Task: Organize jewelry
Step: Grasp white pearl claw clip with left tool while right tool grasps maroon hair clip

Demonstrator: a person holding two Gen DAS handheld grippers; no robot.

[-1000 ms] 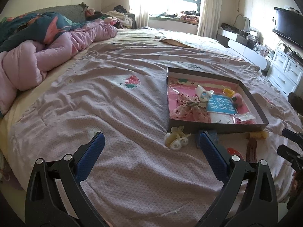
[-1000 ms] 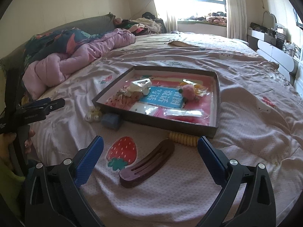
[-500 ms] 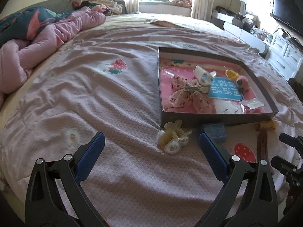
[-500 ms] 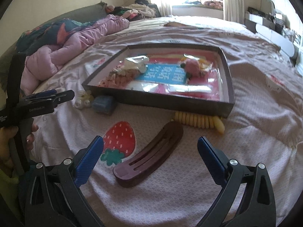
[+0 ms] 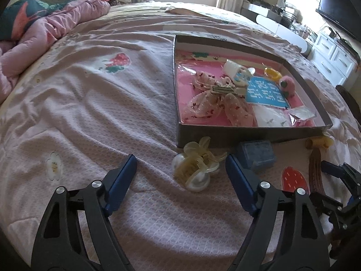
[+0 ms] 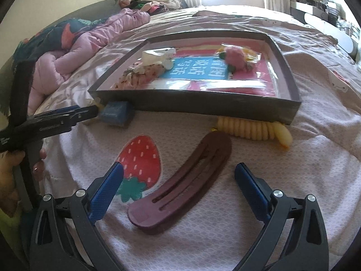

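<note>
A dark shallow box [image 5: 248,135] [image 6: 203,106] lies on the bed with a floral bow [image 5: 216,103], a blue card [image 5: 266,92] and small packets inside. In front of it lie a cream pearl claw clip [image 5: 196,167], a small blue box [image 5: 256,155] [image 6: 116,113], a brown banana clip [image 6: 182,185] [image 5: 315,171] and a yellow coil hair tie [image 6: 252,128] [image 5: 319,142]. My left gripper [image 5: 180,162] is open, its fingers either side of the claw clip. My right gripper [image 6: 179,172] is open, straddling the banana clip.
The bed has a pink strawberry-print cover [image 5: 90,103]. A rumpled pink quilt [image 5: 45,31] lies at the far left. White drawers [image 5: 334,61] and a TV [image 5: 338,9] stand at the right. The left gripper also shows in the right wrist view [image 6: 56,119].
Both grippers have moved forward and down. The left now has the claw clip between its fingers; the right now has the banana clip between its fingers. Both stay open.
</note>
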